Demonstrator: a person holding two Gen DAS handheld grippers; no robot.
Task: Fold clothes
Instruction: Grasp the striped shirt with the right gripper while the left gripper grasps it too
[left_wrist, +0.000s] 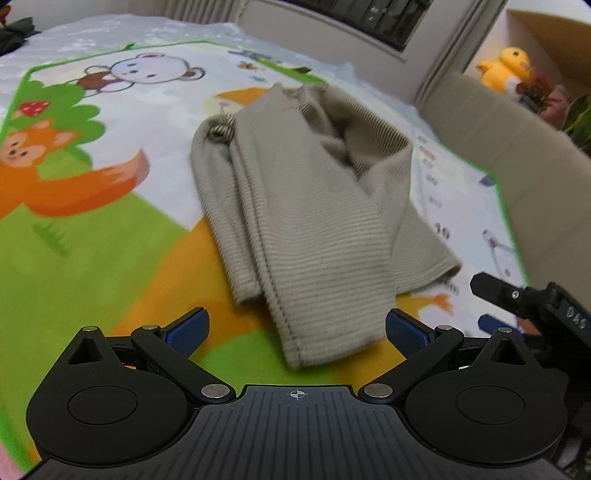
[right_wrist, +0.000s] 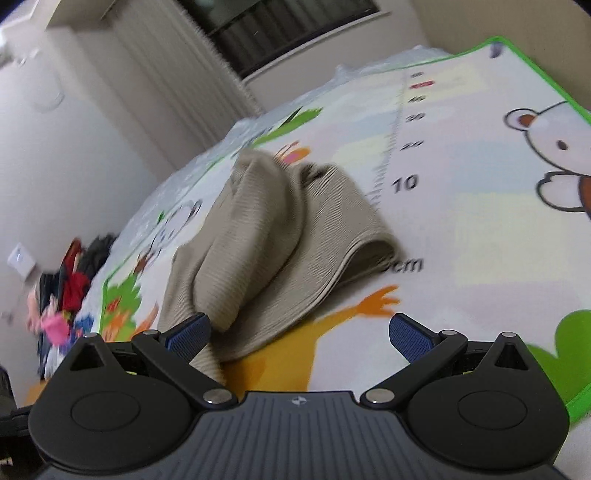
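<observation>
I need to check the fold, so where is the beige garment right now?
The beige garment lies bunched on the cartoon play mat, just ahead of both open grippers, beside the mat's printed ruler.

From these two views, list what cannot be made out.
- Beige garment: type and fold unclear; bunched, motion-blurred in both wrist views.
- Striped patch: mostly tucked under the garment, left view.
- Clothes pile: blurred, small, right view.
- Right claw: cut off by the left view's edge.

A cartoon-printed play mat with a green border (left_wrist: 110, 206) covers the surface. A yellow plush duck (left_wrist: 508, 68) sits beyond its far right corner, beside a beige curtain (right_wrist: 173, 70).
</observation>
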